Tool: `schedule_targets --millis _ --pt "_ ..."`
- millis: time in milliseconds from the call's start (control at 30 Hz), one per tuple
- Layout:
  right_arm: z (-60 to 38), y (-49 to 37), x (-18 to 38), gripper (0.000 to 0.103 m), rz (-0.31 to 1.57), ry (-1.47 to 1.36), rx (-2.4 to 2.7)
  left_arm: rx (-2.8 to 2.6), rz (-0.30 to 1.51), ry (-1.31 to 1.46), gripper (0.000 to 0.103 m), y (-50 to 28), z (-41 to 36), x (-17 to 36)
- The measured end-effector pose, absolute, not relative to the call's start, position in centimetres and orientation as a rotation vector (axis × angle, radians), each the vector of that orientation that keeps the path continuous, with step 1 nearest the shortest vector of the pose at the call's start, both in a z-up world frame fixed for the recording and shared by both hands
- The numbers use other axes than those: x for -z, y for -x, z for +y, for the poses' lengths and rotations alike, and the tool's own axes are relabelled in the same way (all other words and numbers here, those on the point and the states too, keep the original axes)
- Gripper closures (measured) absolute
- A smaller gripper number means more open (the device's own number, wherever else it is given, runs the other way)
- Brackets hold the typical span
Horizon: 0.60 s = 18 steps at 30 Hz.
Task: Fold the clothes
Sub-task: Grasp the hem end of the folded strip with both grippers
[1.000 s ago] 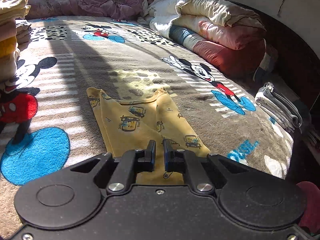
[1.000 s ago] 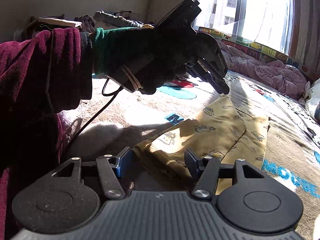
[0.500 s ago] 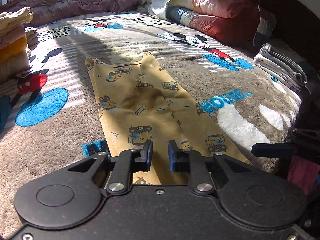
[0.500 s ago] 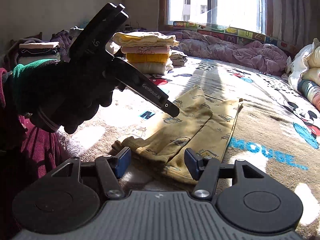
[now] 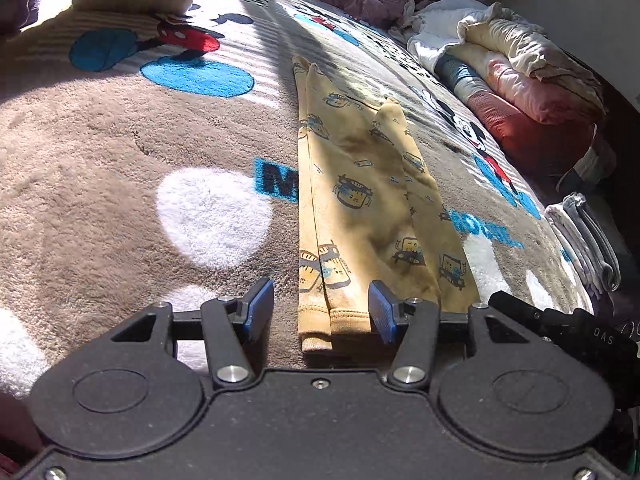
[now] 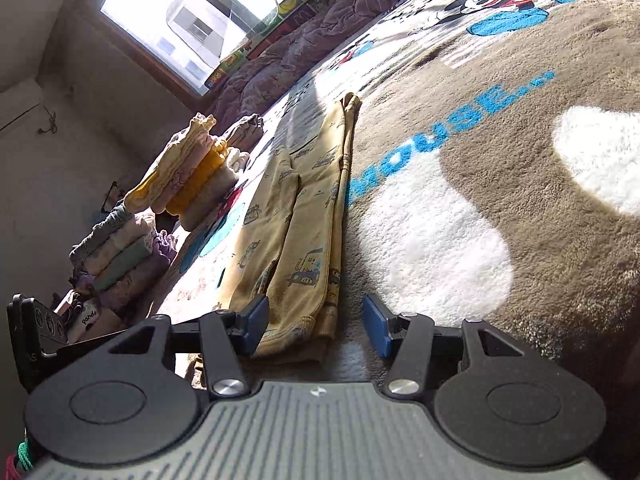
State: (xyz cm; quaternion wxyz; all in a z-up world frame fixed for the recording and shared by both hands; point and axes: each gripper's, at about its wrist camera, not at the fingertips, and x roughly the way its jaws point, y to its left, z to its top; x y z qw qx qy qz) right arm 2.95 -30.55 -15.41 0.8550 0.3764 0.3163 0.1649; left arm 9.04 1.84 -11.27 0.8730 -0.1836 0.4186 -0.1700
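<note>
Yellow printed child's trousers lie flat and folded lengthwise on the Mickey Mouse blanket, leg cuffs nearest me. My left gripper is open, low over the blanket, its jaws astride the left part of the cuffs. The trousers also show in the right wrist view. My right gripper is open with its jaws astride the right part of the same cuffs. The tip of the right gripper shows at the right edge of the left wrist view.
Stacks of folded clothes stand on the blanket's left side, more on a surface beside the bed. Rolled quilts and pillows lie at the far right. Folded grey cloth sits off the bed's right edge.
Both grippers dropped low to the cuff end of the trousers. My left gripper went from shut to open. The right gripper stayed open and tilted.
</note>
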Motion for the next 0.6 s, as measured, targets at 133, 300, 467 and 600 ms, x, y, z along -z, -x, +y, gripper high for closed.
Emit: schedule_targets --millis 133,300,467,600 --pt "-30.8 -3.6 16.0 0.054 0.670 -0.874 -0.355 0.350 0.879 0.572 0.054 -8.7 2.9 12.1" --pt "-29.2 -4.0 16.1 0.065 0.702 -0.887 -0.388 0.357 0.886 0.713 0.062 -7.9 3.3 13.0" --pt "-29.5 -4.4 17.3 0.082 0.698 -0.981 -0.365 0.329 0.856 0.767 0.078 -8.4 3.4 14.1" --pt "-29.6 -4.4 17.4 0.089 0.671 -1.004 -0.375 0.328 0.845 0.786 0.091 -7.9 3.2 13.9"
